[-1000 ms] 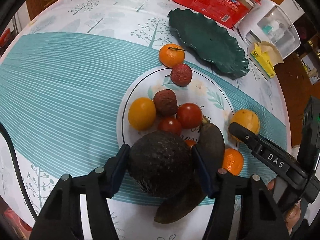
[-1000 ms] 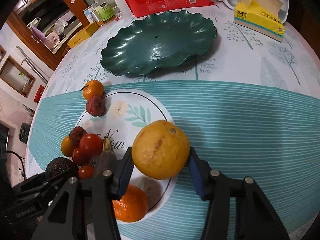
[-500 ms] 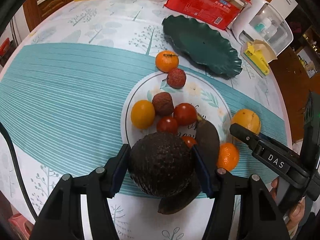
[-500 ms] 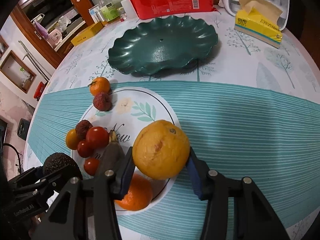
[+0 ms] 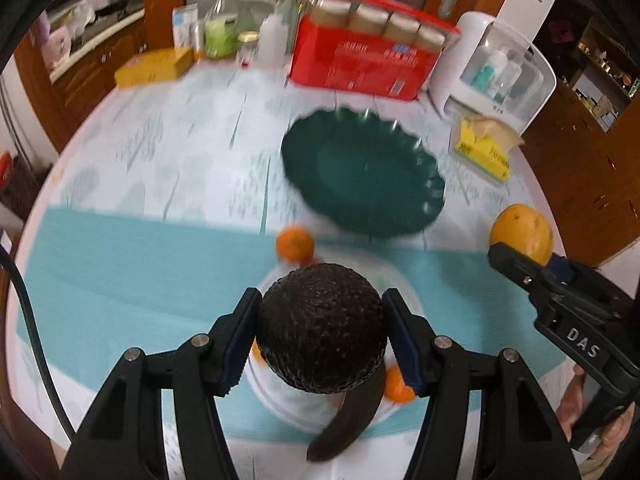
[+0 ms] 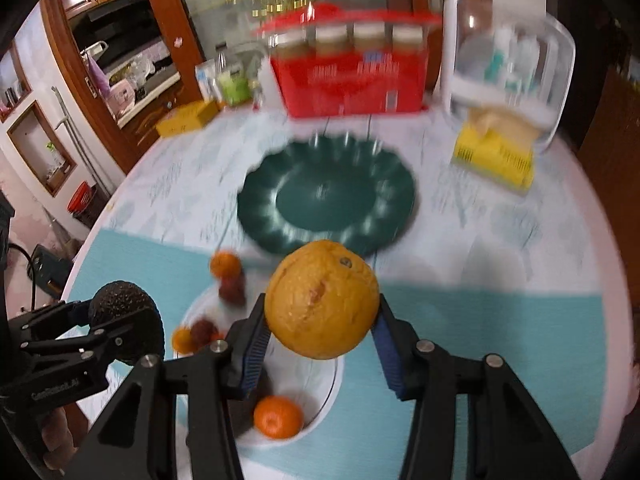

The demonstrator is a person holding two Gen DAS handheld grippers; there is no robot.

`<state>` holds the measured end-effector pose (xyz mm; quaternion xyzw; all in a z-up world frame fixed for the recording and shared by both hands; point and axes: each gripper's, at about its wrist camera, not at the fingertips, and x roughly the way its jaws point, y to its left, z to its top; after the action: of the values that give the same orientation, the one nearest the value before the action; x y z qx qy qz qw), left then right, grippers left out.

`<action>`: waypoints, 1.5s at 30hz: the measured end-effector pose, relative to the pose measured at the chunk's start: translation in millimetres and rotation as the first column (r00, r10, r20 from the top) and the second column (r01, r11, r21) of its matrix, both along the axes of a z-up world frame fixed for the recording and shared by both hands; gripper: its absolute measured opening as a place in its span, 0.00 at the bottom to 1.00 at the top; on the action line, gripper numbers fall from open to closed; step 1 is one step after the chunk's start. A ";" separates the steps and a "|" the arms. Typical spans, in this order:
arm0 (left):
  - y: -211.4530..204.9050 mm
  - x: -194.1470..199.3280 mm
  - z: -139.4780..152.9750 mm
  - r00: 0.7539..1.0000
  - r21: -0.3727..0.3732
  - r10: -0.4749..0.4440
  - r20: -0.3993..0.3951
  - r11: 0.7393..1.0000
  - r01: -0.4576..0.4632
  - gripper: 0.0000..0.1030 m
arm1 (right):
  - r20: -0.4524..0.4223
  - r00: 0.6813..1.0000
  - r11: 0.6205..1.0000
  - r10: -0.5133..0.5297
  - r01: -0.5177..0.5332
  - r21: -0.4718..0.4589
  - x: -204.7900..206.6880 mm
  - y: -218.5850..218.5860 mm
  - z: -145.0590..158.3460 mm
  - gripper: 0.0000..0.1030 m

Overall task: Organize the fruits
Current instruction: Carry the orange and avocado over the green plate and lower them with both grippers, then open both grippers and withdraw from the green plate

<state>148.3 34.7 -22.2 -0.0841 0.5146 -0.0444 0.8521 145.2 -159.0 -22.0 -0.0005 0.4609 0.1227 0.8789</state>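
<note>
My left gripper [image 5: 322, 336] is shut on a dark bumpy avocado [image 5: 322, 326] and holds it in the air above the white plate [image 5: 276, 394]. My right gripper [image 6: 322, 340] is shut on a large orange [image 6: 322, 300], also raised; the orange also shows at the right of the left wrist view [image 5: 522, 232]. The empty dark green scalloped plate [image 6: 326, 196] lies beyond, also in the left wrist view [image 5: 362, 176]. On and around the white plate [image 6: 326, 400] lie small oranges [image 6: 278, 416], a lychee [image 6: 232, 290] and a dark banana [image 5: 348, 420].
A red box [image 6: 352, 84] with jars, a white plastic caddy [image 6: 508, 68], a yellow tissue pack [image 6: 496, 156], a yellow box [image 6: 186, 118] and bottles stand along the far table edge. A small orange [image 5: 294, 242] lies on the teal cloth [image 5: 120, 264].
Both grippers have lifted higher with their fruits and tilted up toward the far side of the table. The green plate now sits straight ahead; the view is motion-blurred.
</note>
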 end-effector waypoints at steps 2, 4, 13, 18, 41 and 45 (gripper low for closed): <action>-2.4 17.4 12.2 1.000 0.001 0.001 0.015 1.000 -0.001 0.58 | 0.026 1.000 1.000 -0.006 0.006 -0.007 12.6 -0.4 14.8 0.48; -3.9 38.7 20.7 1.000 0.012 0.009 0.027 1.000 -0.009 0.58 | 0.048 0.999 1.000 -0.021 0.021 -0.007 33.3 -0.2 28.0 0.48; -15.5 141.2 -25.1 0.998 0.050 0.048 -0.030 0.998 -0.046 0.58 | -0.055 0.997 0.998 -0.049 0.047 -0.039 123.9 5.3 -16.2 0.48; -27.6 167.4 -72.1 0.994 0.052 0.036 -0.103 0.998 -0.031 0.58 | -0.163 0.986 0.999 -0.039 0.035 -0.025 147.9 7.2 -76.6 0.48; -39.9 158.3 -80.3 0.999 0.132 -0.023 -0.042 0.991 0.028 0.82 | -0.113 0.994 0.999 -0.009 0.004 -0.040 140.6 5.9 -102.6 0.53; -31.4 142.2 -61.0 0.999 0.106 -0.032 -0.012 0.994 0.033 0.82 | -0.091 0.995 0.999 -0.033 0.032 -0.005 131.2 1.1 -93.1 0.53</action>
<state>290.5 3.3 -83.2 -0.0304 0.5217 -0.0304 0.8520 276.4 -157.9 -115.0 0.0110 0.5008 0.1074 0.8588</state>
